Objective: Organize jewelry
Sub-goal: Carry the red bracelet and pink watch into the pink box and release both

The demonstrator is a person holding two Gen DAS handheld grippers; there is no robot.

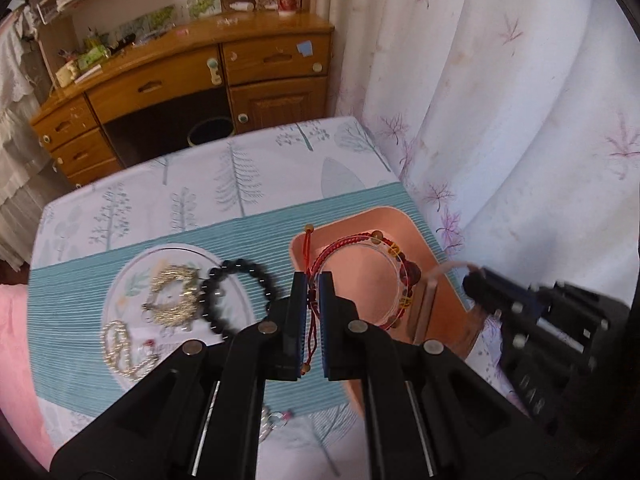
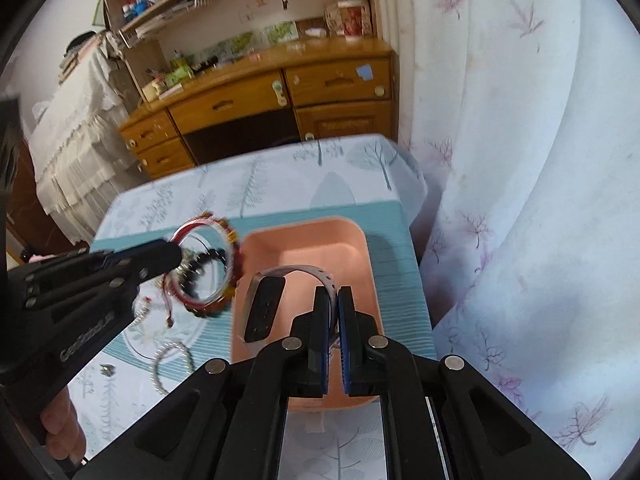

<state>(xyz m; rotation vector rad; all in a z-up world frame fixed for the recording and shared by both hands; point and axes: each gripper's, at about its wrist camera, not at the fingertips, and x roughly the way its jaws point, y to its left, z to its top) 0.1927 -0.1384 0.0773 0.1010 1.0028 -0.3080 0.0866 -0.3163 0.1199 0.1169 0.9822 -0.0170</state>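
Note:
My left gripper [image 1: 313, 280] is shut on the red cord of a red beaded bracelet [image 1: 394, 276] and holds it in the air over the pink tray [image 1: 404, 220]. The right wrist view shows that bracelet [image 2: 208, 260] hanging left of the tray [image 2: 304, 232]. My right gripper [image 2: 334, 292] is shut on the pale strap of a fitness band [image 2: 266, 308], black screen upright, over the tray. A clear glass plate [image 1: 120, 292] holds a black bead bracelet [image 1: 236, 292], a gold chain [image 1: 176, 292] and a pearl strand [image 1: 120, 344].
The table wears a tree-print cloth [image 1: 240, 176] with a teal striped mat [image 1: 72, 304]. A small silver piece [image 1: 276, 420] lies near the front edge. A wooden desk [image 1: 180, 80] stands behind; a white curtain [image 1: 500, 100] hangs on the right.

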